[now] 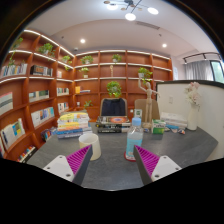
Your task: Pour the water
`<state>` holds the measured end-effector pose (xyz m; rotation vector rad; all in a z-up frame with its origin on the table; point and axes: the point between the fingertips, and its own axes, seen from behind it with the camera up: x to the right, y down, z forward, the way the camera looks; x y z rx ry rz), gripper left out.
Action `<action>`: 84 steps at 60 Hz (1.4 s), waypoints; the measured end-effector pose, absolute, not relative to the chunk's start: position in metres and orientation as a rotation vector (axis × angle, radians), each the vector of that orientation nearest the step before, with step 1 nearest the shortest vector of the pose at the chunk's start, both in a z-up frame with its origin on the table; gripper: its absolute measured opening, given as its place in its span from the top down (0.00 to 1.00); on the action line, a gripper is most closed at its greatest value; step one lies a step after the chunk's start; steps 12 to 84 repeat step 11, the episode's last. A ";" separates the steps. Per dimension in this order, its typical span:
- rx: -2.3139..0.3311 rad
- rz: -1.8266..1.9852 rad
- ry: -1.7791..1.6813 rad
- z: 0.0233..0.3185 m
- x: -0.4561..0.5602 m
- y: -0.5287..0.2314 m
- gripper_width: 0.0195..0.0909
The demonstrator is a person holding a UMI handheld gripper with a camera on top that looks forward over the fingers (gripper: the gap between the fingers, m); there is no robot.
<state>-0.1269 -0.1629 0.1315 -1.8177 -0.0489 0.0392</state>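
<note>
In a library-like room lined with wooden bookshelves (40, 85), the gripper (112, 160) hovers over a grey worktop (112, 172), its fingers spread wide with nothing between them, magenta pads (78, 158) facing inward. A clear water bottle with a blue cap (134, 138) stands upright just ahead of the right finger. A white cup (90, 146) sits just ahead of the left finger, with stacked books (73, 124) beyond it.

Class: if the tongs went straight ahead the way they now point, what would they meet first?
Probably the bottle: it stands on the table just ahead of the open tongs, slightly nearer one finger. Depth is unclear.
</note>
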 end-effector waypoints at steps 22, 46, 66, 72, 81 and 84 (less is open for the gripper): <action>-1.794 0.083 -0.081 0.146 -0.142 -0.174 0.11; -1.794 0.083 -0.081 0.146 -0.142 -0.174 0.11; -1.794 0.083 -0.081 0.146 -0.142 -0.174 0.11; -1.794 0.083 -0.081 0.146 -0.142 -0.174 0.11; -1.794 0.083 -0.081 0.146 -0.142 -0.174 0.11; -1.794 0.083 -0.081 0.146 -0.142 -0.174 0.11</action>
